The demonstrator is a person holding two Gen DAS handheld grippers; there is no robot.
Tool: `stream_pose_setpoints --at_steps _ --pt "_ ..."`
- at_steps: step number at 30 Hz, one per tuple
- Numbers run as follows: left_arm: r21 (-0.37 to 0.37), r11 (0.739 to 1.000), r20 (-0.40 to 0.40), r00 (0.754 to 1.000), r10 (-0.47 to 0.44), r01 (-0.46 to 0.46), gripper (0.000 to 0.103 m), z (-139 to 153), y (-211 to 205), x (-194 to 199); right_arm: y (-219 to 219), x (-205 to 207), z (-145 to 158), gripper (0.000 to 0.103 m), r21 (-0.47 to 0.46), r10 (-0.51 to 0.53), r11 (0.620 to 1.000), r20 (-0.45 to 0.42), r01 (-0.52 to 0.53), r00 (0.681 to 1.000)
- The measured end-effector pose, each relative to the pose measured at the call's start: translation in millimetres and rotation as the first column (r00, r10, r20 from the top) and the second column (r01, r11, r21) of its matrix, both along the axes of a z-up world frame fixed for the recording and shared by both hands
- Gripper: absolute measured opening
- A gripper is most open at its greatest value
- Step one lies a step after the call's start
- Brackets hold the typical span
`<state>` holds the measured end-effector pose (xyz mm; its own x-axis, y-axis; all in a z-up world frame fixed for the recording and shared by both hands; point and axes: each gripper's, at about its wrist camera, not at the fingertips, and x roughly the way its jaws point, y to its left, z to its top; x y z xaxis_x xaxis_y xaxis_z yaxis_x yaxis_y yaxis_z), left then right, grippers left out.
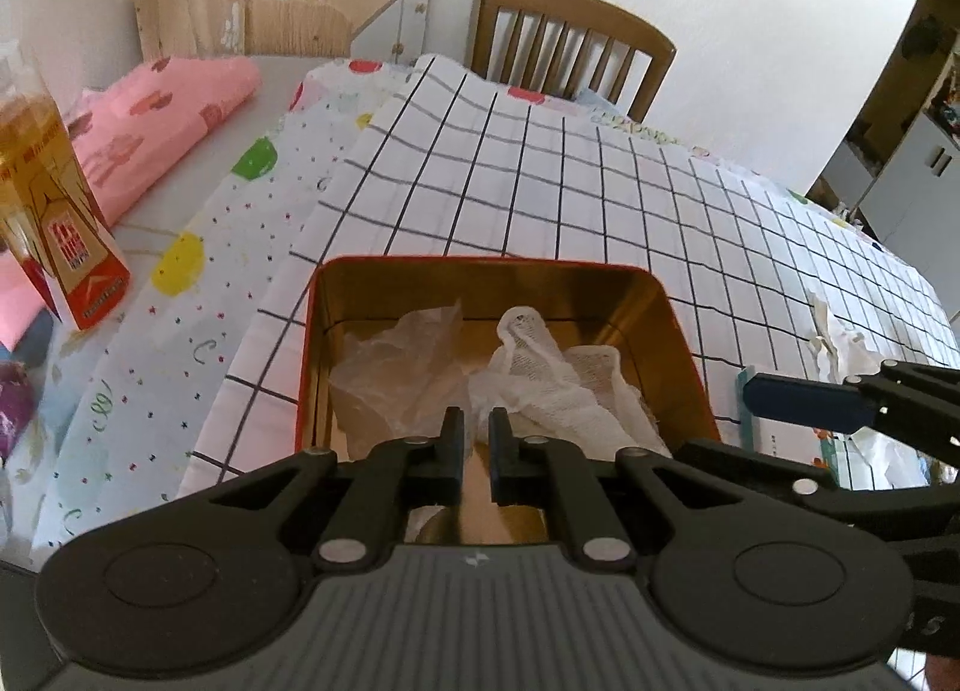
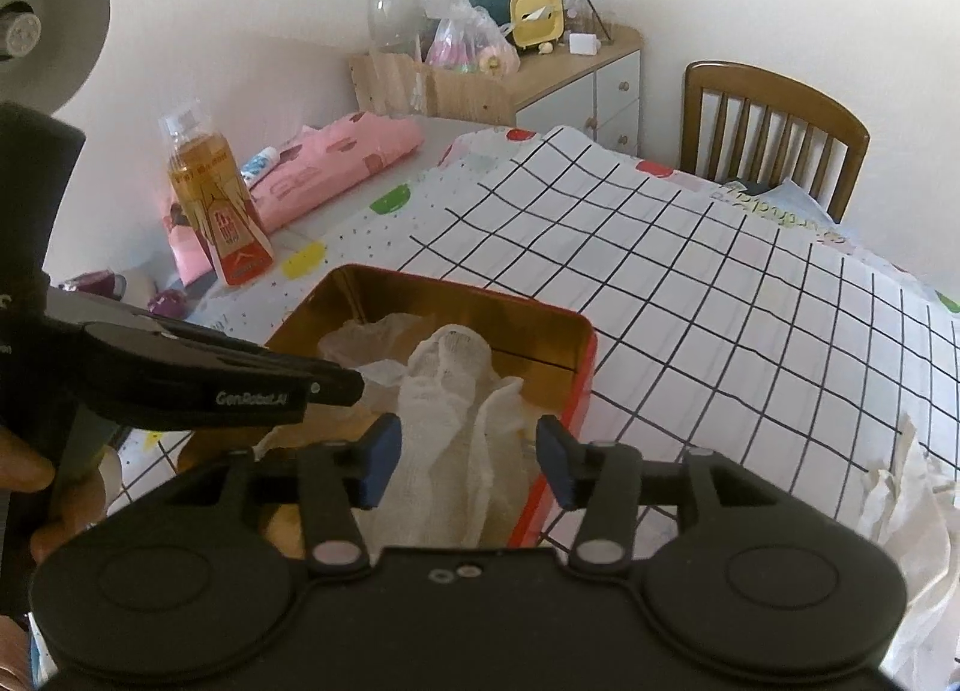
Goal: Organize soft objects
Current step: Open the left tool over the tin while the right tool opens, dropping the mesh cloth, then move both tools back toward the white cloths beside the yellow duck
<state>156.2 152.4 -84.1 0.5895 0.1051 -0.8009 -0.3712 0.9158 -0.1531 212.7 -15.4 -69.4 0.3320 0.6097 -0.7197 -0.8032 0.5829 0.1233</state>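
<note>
I am at a dining surface (image 2: 336, 217) in somebody's home. A wooden slat-back chair (image 2: 774, 133) stands at its far side against a plain white wall. A white cloth with a black grid (image 2: 690, 295) lies over a dotted party-print cloth (image 1: 198, 301), with folded pink fabric (image 1: 156, 121) beside them. In the corner, a low wooden cabinet with pale drawers (image 2: 600, 85) carries household clutter: a glass jar, a plastic bag of pastel things (image 2: 462, 46) and a yellow tissue box (image 2: 534, 19). A bottle of amber drink (image 2: 210, 193) stands nearby.
</note>
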Motion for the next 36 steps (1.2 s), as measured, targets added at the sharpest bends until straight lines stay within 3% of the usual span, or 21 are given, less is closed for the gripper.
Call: stream_pose_setpoints --at_steps 11,16,20,22,26,36 --pt "0.017 1.000 0.055 0.998 -0.020 0.019 0.009 19.8 -7.3 -15.6 -27.6 -9.4 21.2 0.056 0.052 -0.048 0.998 0.015 0.047 0.999" --pt "0.030 0.998 0.107 0.993 -0.056 0.053 0.045 35.4 -19.1 -24.7 -45.9 -19.1 33.5 0.059 0.082 -0.058 0.995 0.038 0.055 0.998" --pt "0.052 0.994 0.145 0.984 -0.101 0.094 0.050 49.9 -36.0 -27.9 -61.8 -27.9 43.3 0.060 0.105 -0.079 0.992 0.065 0.072 0.995" --pt "0.061 0.992 0.163 0.979 -0.120 0.112 0.058 56.6 -44.7 -29.2 -71.9 -32.3 48.7 0.061 0.122 -0.092 0.989 0.073 0.083 0.993" --pt "0.087 0.985 0.185 0.969 -0.165 0.151 0.065 67.6 -62.3 -31.6 -93.1 -40.9 57.7 0.064 0.151 -0.130 0.982 0.093 0.115 0.987" --pt "0.126 0.961 0.221 0.937 -0.269 0.246 0.082 80.8 -103.8 -38.1 -150.5 -63.3 70.5 0.082 0.201 -0.248 0.955 0.141 0.217 0.959"
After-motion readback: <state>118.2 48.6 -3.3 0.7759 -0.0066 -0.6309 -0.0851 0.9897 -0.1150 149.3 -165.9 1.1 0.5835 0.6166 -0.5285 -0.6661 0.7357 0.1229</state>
